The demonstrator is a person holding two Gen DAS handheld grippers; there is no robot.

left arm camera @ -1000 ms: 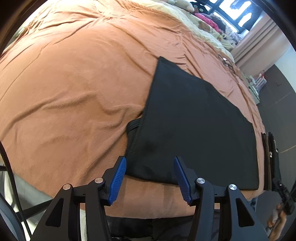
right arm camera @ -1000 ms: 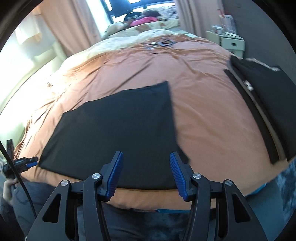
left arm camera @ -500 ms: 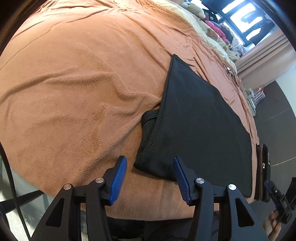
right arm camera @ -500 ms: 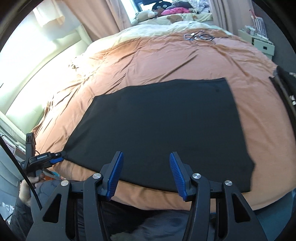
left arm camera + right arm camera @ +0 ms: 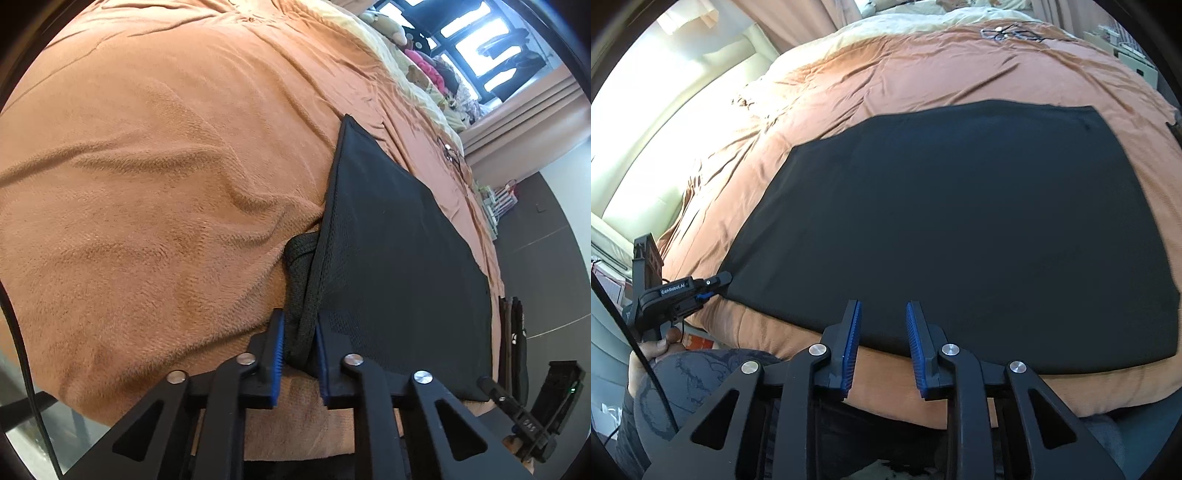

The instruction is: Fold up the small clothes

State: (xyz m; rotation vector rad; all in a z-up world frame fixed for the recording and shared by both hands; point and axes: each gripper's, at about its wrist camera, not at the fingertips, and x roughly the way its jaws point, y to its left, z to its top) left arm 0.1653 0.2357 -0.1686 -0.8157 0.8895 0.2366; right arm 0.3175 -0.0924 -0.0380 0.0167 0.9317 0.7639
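A black garment [image 5: 953,229] lies spread flat on a bed covered by an orange blanket [image 5: 155,206], with its near edge running along the bed's front side. In the right wrist view it is a broad, smooth, roughly 4-sided dark sheet.

The left hand-held gripper [image 5: 300,345] is at the garment's near left corner. Its 2 blue-padded jaws are closing, and a bunched roll of the black mesh cloth sits squeezed between them, with the pads pressing on it from both sides. Just beyond the jaws a thick rolled hem [image 5: 297,258] of the garment bulges out to the left over the blanket. In the right wrist view the same gripper [image 5: 718,280] shows at the left, its tip touching the garment's corner, held by a hand [image 5: 659,345].

The right hand-held gripper [image 5: 882,332] is at the near edge of the garment, toward the middle. Its jaws are closing but stand apart, with the cloth's edge and orange blanket visible in the gap. The pads do not press on the cloth.

At the far end of the bed lie a cream cover [image 5: 923,22], a tangle of cable [image 5: 1008,34] and soft toys [image 5: 417,62] below a window.
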